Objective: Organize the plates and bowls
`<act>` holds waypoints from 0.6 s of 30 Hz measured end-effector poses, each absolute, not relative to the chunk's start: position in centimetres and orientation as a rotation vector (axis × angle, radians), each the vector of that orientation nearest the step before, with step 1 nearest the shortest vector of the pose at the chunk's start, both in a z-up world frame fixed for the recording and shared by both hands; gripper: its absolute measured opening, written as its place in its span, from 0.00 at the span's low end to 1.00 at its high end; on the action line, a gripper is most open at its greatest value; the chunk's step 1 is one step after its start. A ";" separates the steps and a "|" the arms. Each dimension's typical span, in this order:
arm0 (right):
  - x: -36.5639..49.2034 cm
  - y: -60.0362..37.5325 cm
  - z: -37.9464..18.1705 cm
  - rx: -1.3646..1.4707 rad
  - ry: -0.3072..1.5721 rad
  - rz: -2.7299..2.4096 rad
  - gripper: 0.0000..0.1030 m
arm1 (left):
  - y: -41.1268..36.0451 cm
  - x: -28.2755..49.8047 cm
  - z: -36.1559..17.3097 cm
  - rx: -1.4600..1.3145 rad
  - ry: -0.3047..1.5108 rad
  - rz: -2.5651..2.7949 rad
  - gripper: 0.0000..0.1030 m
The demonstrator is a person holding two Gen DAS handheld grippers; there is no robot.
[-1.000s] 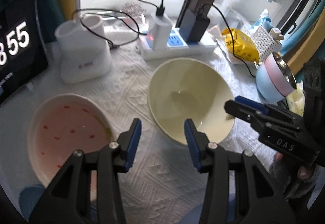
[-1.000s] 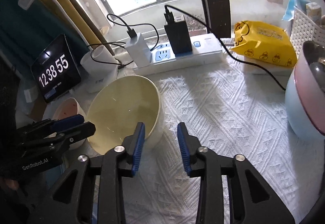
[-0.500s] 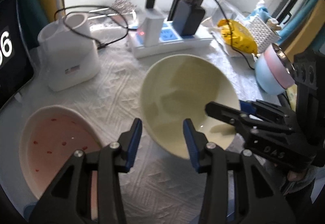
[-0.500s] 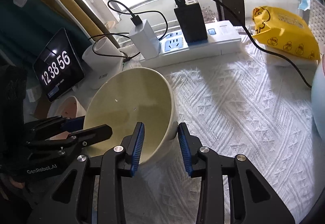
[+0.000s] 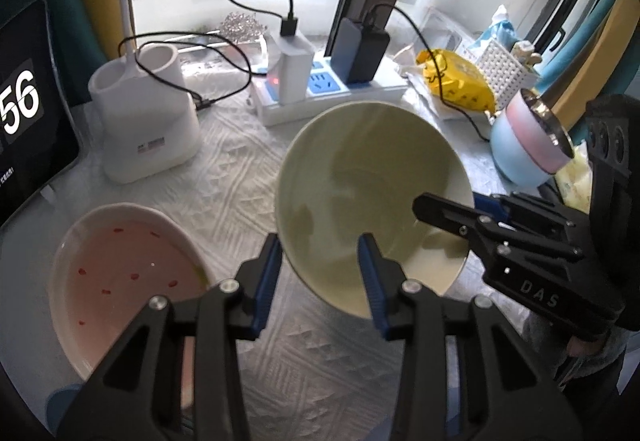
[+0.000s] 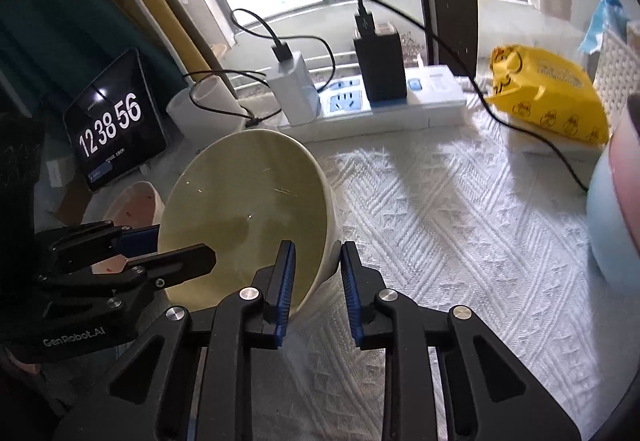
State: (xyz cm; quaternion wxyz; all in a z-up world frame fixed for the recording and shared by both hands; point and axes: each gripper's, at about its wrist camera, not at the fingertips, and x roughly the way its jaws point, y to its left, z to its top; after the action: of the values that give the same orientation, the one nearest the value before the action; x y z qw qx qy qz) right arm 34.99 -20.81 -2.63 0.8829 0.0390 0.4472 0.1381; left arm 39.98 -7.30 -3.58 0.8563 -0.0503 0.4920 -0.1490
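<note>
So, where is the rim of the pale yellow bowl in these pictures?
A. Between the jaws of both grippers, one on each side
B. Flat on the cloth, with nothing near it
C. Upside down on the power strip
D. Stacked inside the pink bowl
A: the tilted pale yellow bowl has its rim between the jaws of the right gripper and the left gripper.

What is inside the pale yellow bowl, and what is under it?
The pale yellow bowl holds no food; one finger of each gripper reaches inside. It is tilted above the white cloth; directly beneath is hidden.

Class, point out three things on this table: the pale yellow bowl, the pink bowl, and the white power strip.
pale yellow bowl (image 5: pixel 360 177), left wrist view, inner wall.
pink bowl (image 5: pixel 120 273), left wrist view, inner floor.
white power strip (image 6: pixel 436 103), right wrist view, top face.
</note>
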 end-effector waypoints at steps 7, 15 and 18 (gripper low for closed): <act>34.0 -21.0 -0.3 0.041 0.879 0.283 0.21 | -7.4 38.5 -1.8 -0.090 0.969 -0.331 0.39; 32.4 -20.4 1.9 0.023 0.851 0.280 0.20 | -6.9 36.5 0.5 -0.095 0.917 -0.342 0.39; 31.7 -20.0 2.6 0.012 0.847 0.277 0.20 | -6.6 35.6 1.2 -0.100 0.902 -0.351 0.39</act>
State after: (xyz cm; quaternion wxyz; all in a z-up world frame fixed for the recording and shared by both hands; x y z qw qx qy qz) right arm 31.72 -19.96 2.61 0.9024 0.0056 0.4096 0.1338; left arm 35.55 -6.64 1.24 0.8840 -0.0483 0.4333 -0.1687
